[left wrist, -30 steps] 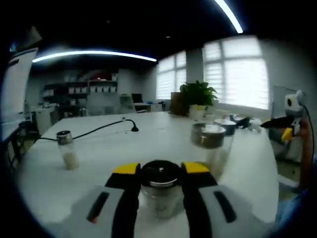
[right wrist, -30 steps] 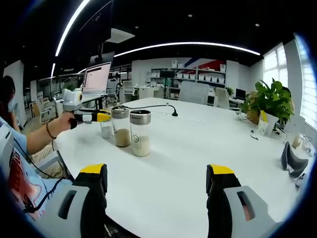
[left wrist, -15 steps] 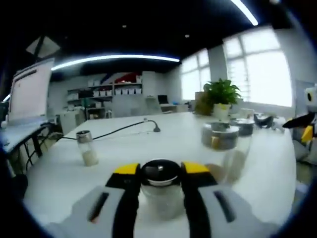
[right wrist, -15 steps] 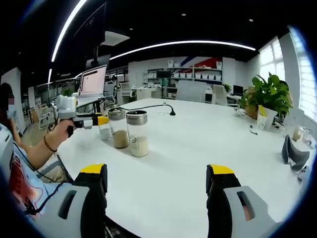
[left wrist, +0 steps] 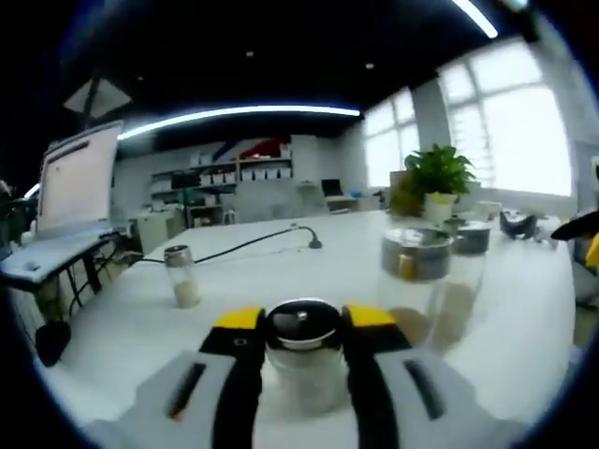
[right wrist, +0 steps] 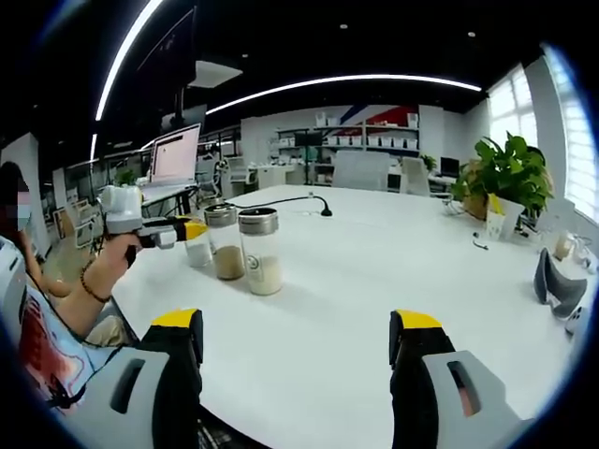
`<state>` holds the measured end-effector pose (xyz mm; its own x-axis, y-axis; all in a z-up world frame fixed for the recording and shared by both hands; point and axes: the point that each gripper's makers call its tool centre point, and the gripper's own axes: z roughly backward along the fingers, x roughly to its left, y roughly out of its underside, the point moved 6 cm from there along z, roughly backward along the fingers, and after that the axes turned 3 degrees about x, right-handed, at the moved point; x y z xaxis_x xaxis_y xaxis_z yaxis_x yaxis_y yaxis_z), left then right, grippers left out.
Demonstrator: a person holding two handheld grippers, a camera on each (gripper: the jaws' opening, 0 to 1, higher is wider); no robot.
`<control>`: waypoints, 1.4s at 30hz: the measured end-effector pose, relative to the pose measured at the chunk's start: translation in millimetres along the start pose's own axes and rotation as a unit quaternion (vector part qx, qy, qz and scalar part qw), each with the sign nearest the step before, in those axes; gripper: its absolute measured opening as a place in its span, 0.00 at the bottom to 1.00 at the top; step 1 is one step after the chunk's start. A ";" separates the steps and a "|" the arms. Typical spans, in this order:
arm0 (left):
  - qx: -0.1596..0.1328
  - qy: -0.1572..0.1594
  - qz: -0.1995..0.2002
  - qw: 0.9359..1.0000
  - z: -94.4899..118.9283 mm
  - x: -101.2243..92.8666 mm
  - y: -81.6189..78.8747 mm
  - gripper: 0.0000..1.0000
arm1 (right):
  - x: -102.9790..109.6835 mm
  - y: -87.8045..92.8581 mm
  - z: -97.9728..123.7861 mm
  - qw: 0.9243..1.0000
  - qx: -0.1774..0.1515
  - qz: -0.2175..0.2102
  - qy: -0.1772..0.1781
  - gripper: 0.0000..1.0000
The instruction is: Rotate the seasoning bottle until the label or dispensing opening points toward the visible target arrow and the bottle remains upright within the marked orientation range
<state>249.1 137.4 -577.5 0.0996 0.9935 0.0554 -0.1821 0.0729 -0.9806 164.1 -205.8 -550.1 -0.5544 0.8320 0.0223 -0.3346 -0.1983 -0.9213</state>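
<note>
Left tongs (left wrist: 301,323) clamped on seasoning bottle (left wrist: 301,360), upright on worktop (right wrist: 374,271); right tongs (right wrist: 298,332) agape, empty. No legible label.

Between the left jaws, a clear glass bottle (left wrist: 301,360) with a shiny metal lid; the tabletop (right wrist: 374,281) looks smooth, matt white.

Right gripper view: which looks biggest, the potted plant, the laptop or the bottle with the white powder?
1. potted plant
2. bottle with the white powder
3. laptop
The bottle and the laptop look close in size, and the bottle stands nearer the camera, so that order is unsure.
</note>
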 end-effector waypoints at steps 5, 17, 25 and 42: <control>-0.006 -0.017 -0.016 1.000 0.8 -1.2 1.9 0.34 | 1.2 -1.1 0.3 1.000 -0.002 0.002 -0.002 0.84; -0.018 -0.016 -0.014 1.000 1.2 -0.1 2.9 0.35 | 1.0 -0.2 -1.0 1.000 -0.001 0.001 -0.004 0.83; -0.019 0.009 -0.022 1.000 9.4 6.7 6.4 0.58 | 2.9 -0.1 -1.1 1.000 -0.001 0.001 -0.005 0.83; -0.026 0.380 -0.155 0.912 8.9 33.2 -4.4 0.68 | 5.8 -3.4 3.0 1.000 -0.010 0.009 -0.009 0.83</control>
<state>244.5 170.9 -569.6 0.7910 0.5770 0.2035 0.0140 0.3154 -0.9489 159.7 -201.8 -545.7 -0.5735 0.8191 0.0113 -0.3090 -0.2036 -0.9290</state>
